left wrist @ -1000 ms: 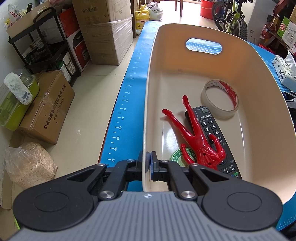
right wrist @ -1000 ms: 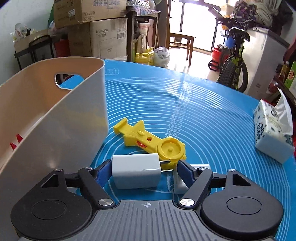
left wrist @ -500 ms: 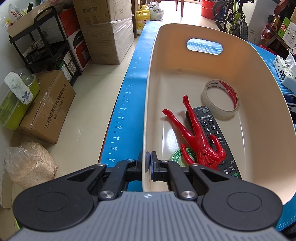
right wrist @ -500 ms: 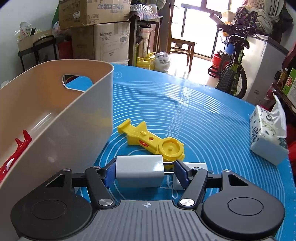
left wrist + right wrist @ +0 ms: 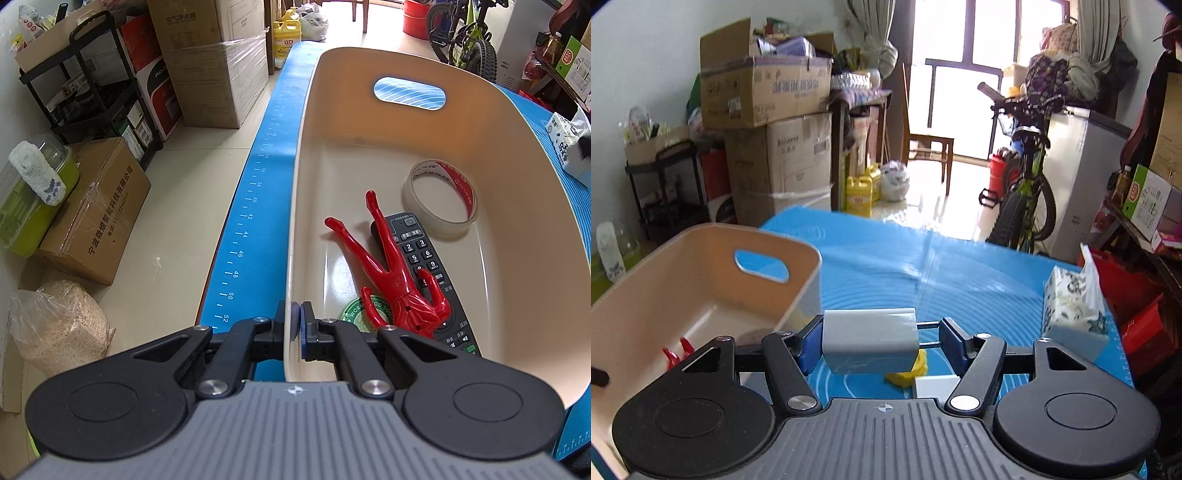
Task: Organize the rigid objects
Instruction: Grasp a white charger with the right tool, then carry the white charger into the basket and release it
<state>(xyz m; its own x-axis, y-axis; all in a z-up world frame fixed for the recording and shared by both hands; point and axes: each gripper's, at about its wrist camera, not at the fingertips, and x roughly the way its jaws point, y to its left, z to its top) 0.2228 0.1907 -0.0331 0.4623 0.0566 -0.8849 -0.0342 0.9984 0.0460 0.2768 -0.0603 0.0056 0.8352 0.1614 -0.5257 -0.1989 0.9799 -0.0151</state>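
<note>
My left gripper [image 5: 296, 321] is shut on the near-left wall of the beige bin [image 5: 517, 155]. Inside the bin lie a red figure [image 5: 391, 273], a black remote [image 5: 424, 254], a tape roll [image 5: 443, 225] and a green round disc [image 5: 351, 314]. My right gripper [image 5: 879, 343] is shut on a white charger block [image 5: 870, 339]: its body rests against the left pad and its prongs against the right pad. The charger hangs above the blue mat [image 5: 923, 266], just right of the bin [image 5: 701, 266]. A yellow toy [image 5: 908, 373] and a small white piece [image 5: 934, 387] lie partly hidden underneath.
A tissue pack [image 5: 1071, 314] stands on the mat at the right. Past the mat's far edge are a bicycle [image 5: 1023, 199], a chair and stacked cardboard boxes [image 5: 779, 162]. Left of the table the floor holds boxes [image 5: 92, 221] and a rack.
The right gripper shut on the white charger and lifted it off the mat, tilting up so more of the room shows. The left gripper and the bin stayed put.
</note>
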